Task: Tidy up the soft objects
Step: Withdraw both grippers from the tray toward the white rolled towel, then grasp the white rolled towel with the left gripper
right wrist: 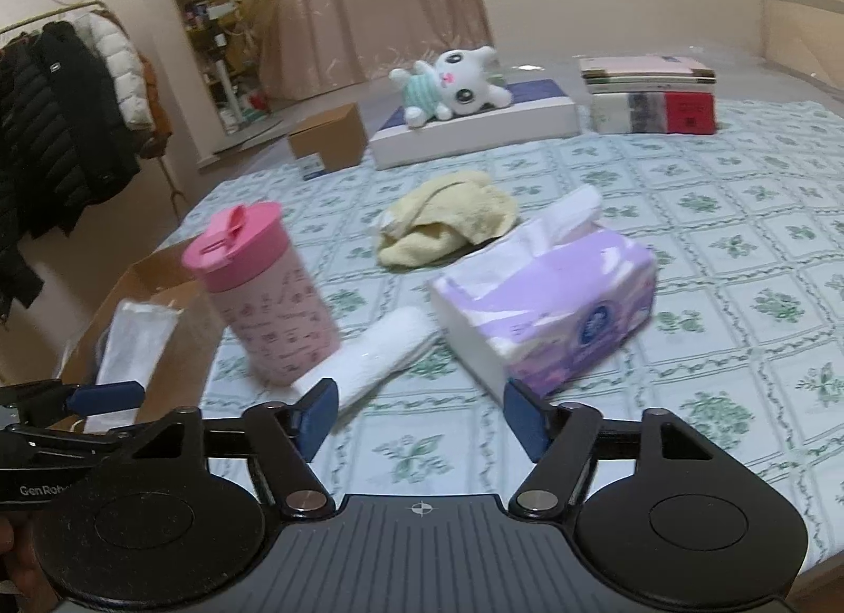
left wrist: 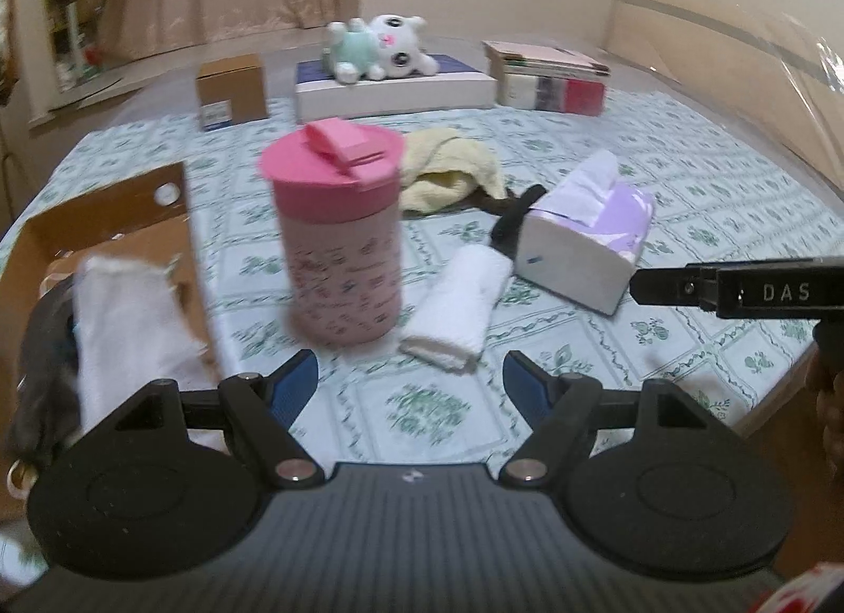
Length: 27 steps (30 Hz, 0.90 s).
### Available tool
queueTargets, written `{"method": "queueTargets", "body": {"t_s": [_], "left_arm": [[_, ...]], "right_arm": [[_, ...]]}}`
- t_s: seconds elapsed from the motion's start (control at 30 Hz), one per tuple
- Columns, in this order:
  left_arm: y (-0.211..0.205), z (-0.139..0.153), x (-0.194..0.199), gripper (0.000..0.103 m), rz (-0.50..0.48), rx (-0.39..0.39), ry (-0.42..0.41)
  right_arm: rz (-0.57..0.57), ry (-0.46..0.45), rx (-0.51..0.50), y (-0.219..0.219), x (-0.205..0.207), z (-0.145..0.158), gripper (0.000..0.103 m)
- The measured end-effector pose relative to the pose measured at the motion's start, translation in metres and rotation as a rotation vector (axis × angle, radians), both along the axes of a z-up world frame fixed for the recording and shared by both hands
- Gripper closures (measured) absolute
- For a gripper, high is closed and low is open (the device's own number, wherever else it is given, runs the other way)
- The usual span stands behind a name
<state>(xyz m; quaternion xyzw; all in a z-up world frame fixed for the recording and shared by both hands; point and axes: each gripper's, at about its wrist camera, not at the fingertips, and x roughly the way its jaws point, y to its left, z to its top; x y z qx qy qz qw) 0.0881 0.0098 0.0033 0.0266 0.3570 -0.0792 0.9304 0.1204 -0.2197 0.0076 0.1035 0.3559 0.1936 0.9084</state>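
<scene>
While both hand-held grippers (left wrist: 410, 375) (right wrist: 416, 415) gape empty, cardboard box (left wrist: 105, 222) holds white cloth (left wrist: 126, 317).

Little can be read. In the left wrist view, white letters "DAS" stand on the black side of the right gripper (left wrist: 759, 288), which reaches in from the right edge, ahead of the left gripper's right finger. In the right wrist view, "GenRob", cut off by a black disc, stands in pale letters on the black body of the left gripper (right wrist: 37, 489) at the lower left. The round blue logo on the tissue pack (right wrist: 548, 312), just ahead of the right gripper's right finger, is too blurred to read, as are the small prints on the pink tumbler (right wrist: 274, 312).
</scene>
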Motion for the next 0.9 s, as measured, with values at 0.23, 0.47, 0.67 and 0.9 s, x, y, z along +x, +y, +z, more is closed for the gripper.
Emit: {"method": "queueTargets", "body": {"t_s": [0.23,0.47,0.67,0.9], "left_arm": [[-0.026,-0.02,0.035,0.03,-0.09,0.052,0.015],[-0.042,-0.046,0.07,0.036,-0.139,0.102,0.056],[-0.046,-0.063,0.087,0.05,-0.122,0.143,0.08],[-0.047,-0.065,0.085,0.05,-0.092,0.061,0.138]], "right_arm": [[-0.035,0.016,-0.01,-0.017,0.015,-0.008,0.032],[-0.046,0.039,-0.019,-0.025,0.027,-0.02,0.031],[-0.048,0.059,-0.027,-0.028,0.035,-0.031,0.031],[-0.051,0.072,-0.025,-0.03,0.041,-0.039,0.031]]}}
